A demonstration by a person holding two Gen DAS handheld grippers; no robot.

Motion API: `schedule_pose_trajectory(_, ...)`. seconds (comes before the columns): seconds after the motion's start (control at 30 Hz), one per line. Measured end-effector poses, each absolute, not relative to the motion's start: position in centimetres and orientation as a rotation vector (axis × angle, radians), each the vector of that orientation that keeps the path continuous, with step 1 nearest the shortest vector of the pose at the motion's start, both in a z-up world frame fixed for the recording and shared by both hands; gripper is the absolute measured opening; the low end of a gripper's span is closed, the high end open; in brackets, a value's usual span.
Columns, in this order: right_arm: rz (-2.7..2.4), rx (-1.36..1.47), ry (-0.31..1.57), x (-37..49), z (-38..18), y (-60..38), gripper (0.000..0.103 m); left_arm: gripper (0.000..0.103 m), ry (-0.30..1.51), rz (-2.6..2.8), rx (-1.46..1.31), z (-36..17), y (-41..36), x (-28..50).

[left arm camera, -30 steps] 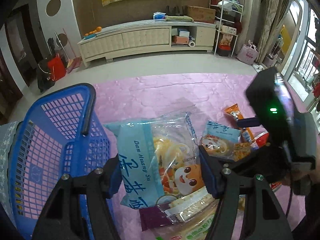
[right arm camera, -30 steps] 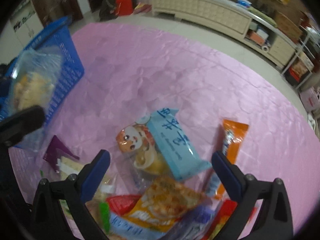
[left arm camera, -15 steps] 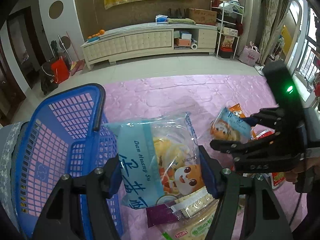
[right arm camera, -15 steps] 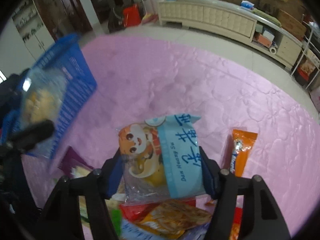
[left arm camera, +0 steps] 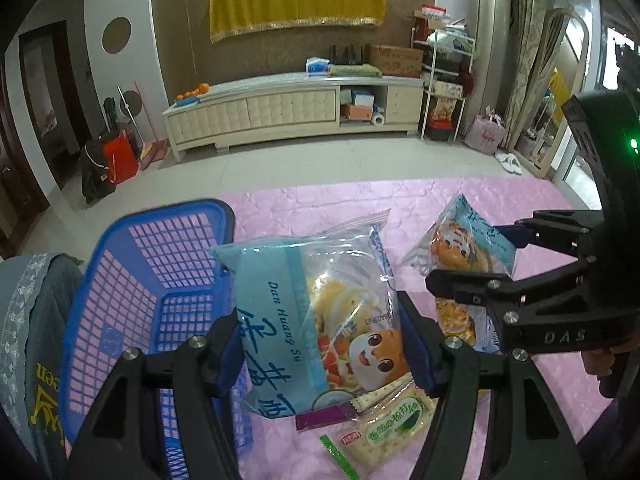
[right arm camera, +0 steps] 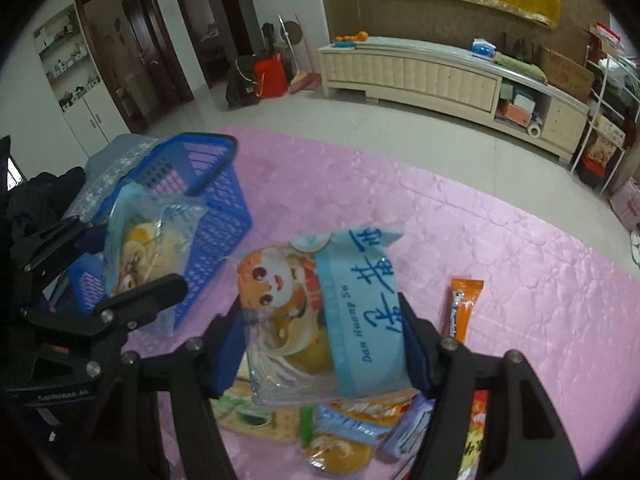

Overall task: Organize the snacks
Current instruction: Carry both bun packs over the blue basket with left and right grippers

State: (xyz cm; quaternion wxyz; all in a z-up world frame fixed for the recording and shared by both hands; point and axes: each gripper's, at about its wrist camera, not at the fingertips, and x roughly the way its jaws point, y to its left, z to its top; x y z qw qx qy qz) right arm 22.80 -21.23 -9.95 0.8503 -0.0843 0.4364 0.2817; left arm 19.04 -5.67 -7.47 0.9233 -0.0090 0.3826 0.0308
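Left gripper (left arm camera: 320, 344) clamped on a blue egg-roll snack bag (left arm camera: 316, 328), held above the pink cloth (left arm camera: 320, 204); blue basket (left arm camera: 132, 280) at its 9 o'clock. Right gripper (right arm camera: 324, 344) clamped on a second egg-roll bag (right arm camera: 320, 312); orange stick pack (right arm camera: 462, 308) at 3 o'clock.

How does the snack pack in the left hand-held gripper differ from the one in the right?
The left pack stands with its cartoon face at the bottom and hangs next to the blue basket; the right pack has the face at top, above the loose snacks. Both are blue-banded, clear and clamped sideways.
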Motion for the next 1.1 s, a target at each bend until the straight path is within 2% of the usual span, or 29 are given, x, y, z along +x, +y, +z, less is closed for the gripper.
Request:
schedule_pose_trajectory(0.53,0.552,-0.111,0.861,18.1,-5.0,-17.6,0.071,0.064,0.735,0.044,-0.015,-2.8,-0.4,13.8)
schedule_pose_trajectory(1.1,0.552,-0.048,0.887,19.1,-4.0,-11.3,0.071,0.064,0.767,0.066,-0.009,-0.1,7.9,13.0)
